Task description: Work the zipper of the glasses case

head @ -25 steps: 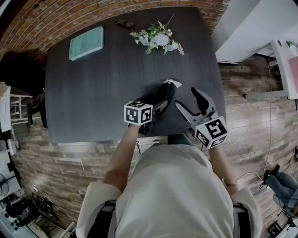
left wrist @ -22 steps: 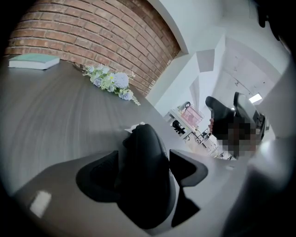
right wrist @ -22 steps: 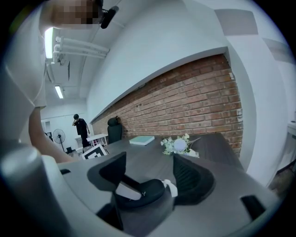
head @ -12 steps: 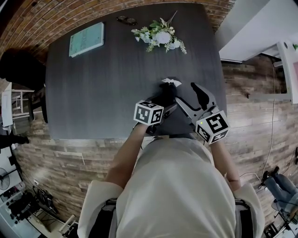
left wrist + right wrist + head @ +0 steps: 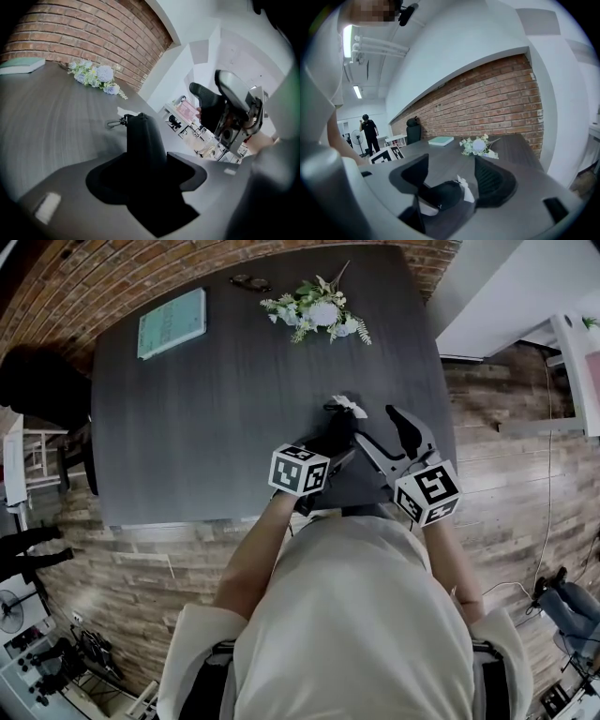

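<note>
L gripper has just been closing its jaws w/ the case between them. Pads look to sit against its sides, so I read it as a fresh hold, prob. not firm yet. Case is dark & narrow, points away along the jaws, and sits by the near edge of the table, right in front of the person. Small metal clip at its far end, white tag beside that; can't tell if the clip is the zip pull itself. R gripper has jaws wide apart, nothing held. It hangs just right of the case, w/ the case's far end below & ahead of it. Risks, as I judge:

1. Hold sits at the rear of the case, so a tug on the zip from R could swing it or slip it out. Cause: rounded shell, light squeeze.
2. Too hard a squeeze: shell caves, zip track buckles, slider jams.
3. R closes on tag or clip instead of the pull, since all are small, close together & dark on dark.
4. Case is near the table edge, so a slip toward the person could drop it off.

Flowers & book are well apart, no hazard.
</note>
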Demonstrator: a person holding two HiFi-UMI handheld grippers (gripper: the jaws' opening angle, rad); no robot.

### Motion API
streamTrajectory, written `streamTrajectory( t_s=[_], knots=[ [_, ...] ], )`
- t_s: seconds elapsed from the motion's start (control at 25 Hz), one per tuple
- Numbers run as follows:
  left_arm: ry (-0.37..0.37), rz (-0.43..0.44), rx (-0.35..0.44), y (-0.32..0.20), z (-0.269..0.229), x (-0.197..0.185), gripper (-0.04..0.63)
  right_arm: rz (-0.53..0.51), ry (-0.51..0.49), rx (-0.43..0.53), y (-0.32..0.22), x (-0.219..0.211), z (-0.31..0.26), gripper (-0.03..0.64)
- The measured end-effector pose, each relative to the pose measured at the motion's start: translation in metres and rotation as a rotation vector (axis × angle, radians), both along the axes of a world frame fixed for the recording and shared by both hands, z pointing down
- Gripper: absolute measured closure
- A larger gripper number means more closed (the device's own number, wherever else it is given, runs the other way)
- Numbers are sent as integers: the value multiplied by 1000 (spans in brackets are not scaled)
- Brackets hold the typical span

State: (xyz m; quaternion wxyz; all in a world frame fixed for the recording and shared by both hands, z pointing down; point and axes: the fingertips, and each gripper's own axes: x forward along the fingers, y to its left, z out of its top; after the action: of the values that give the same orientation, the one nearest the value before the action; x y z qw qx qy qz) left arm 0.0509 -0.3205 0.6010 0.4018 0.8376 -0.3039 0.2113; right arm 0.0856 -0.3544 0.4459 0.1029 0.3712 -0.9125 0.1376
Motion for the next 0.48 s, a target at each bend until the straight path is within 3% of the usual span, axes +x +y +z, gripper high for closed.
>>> streamTrajectory(
  t_s=[0.48],
  knots=[
    [122, 72, 154, 48, -90, -36, 333, 26, 79, 54, 33, -15, 5, 342]
  ],
)
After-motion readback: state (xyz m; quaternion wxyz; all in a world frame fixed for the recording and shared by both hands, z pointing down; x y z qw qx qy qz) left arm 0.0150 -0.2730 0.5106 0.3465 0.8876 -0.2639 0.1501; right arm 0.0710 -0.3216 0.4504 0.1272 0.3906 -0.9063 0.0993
